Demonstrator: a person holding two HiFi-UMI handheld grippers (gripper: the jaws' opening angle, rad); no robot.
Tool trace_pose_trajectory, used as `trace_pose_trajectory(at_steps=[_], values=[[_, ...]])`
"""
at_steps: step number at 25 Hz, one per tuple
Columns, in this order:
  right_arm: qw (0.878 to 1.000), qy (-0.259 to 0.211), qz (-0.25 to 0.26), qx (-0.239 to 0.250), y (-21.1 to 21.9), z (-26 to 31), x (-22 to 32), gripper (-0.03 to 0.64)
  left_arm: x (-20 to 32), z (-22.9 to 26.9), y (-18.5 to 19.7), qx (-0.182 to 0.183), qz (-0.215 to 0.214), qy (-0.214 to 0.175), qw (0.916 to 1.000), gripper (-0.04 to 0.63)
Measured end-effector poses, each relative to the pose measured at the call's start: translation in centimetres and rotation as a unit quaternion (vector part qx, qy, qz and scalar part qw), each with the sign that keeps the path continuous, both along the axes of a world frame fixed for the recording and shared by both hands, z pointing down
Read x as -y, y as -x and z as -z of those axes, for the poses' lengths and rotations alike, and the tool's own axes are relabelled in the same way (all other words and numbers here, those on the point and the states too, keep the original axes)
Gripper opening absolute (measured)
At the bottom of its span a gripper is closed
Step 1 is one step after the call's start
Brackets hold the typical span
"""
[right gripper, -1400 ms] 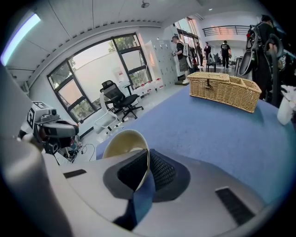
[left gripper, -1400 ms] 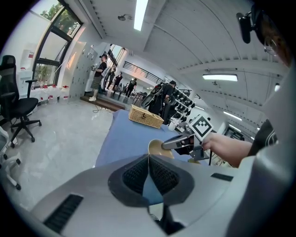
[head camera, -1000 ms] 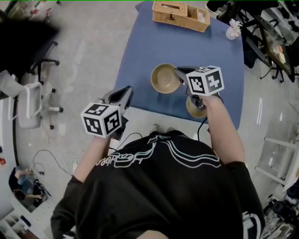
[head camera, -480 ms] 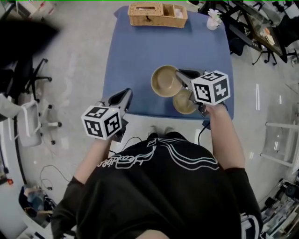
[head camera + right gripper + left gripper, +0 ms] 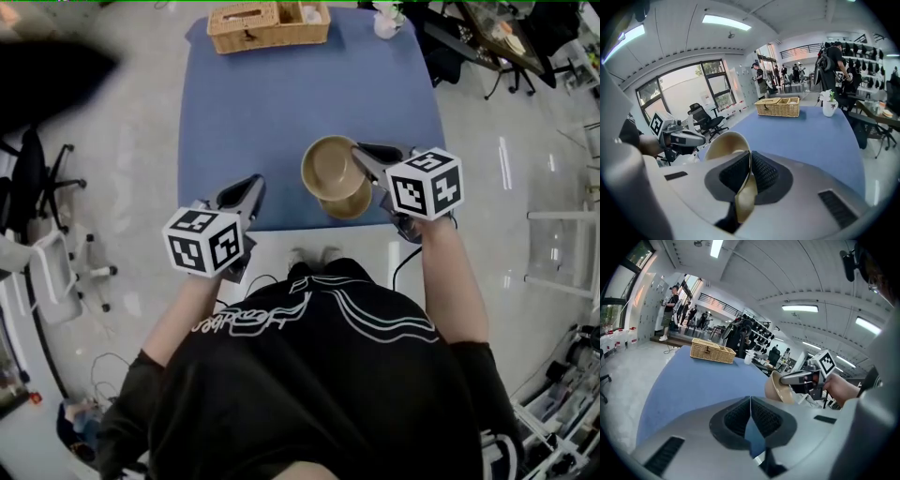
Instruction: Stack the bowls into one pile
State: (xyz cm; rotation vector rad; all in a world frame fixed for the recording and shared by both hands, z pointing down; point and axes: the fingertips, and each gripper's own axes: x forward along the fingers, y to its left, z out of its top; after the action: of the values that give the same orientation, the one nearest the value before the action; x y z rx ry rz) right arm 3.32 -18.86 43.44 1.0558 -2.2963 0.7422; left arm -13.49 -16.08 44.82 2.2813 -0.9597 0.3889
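Observation:
My right gripper (image 5: 362,156) is shut on the rim of a tan bowl (image 5: 331,169) and holds it tilted above the blue table (image 5: 253,112). A second tan bowl (image 5: 356,204) sits on the table near the front edge, partly hidden under the held one. In the right gripper view the held bowl's rim (image 5: 725,142) is pinched between the pads of the right gripper (image 5: 750,160). My left gripper (image 5: 246,194) hovers at the table's front left edge, jaws shut on nothing (image 5: 750,404). From the left gripper view, the held bowl (image 5: 776,389) shows at the right.
A wicker basket (image 5: 267,25) stands at the table's far edge, with a small white pot (image 5: 387,21) beside it at the far right corner. Office chairs (image 5: 56,272) stand on the floor to the left. Racks and people fill the room's background.
The right gripper has carried the held bowl towards the second bowl; the two were apart and now overlap in the head view. The left gripper has shifted along the front edge.

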Motion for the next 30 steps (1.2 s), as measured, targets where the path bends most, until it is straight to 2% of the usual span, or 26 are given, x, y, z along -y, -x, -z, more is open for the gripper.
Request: trace_pose_trajectory(at_steps=[8, 20, 28, 30], values=[[0.999, 0.024, -0.026, -0.002, -3.2, -2.3, -2.2, 0.04, 0.0, -0.4, -2.5, 0.003, -0.024, 0.003, 0.9997, 0.026], [0.998, 0.061, -0.033, -0.001, -4.1, -5.9, -4.2, 0.041, -0.4, -1.1, -3.8, 0.008, -0.033, 0.012, 0.9994, 0.028], [0.999, 0.042, -0.012, -0.022, -4.3, -6.6, -4.2, 0.044, -0.8, -0.2, -4.1, 0.013, -0.024, 0.001, 0.9996, 0.028], [0.999, 0.037, -0.004, -0.023, -4.3, -6.5, -4.1, 0.066, -0.9, 0.1, -4.0, 0.013, -0.018, -0.001, 0.9998, 0.027]])
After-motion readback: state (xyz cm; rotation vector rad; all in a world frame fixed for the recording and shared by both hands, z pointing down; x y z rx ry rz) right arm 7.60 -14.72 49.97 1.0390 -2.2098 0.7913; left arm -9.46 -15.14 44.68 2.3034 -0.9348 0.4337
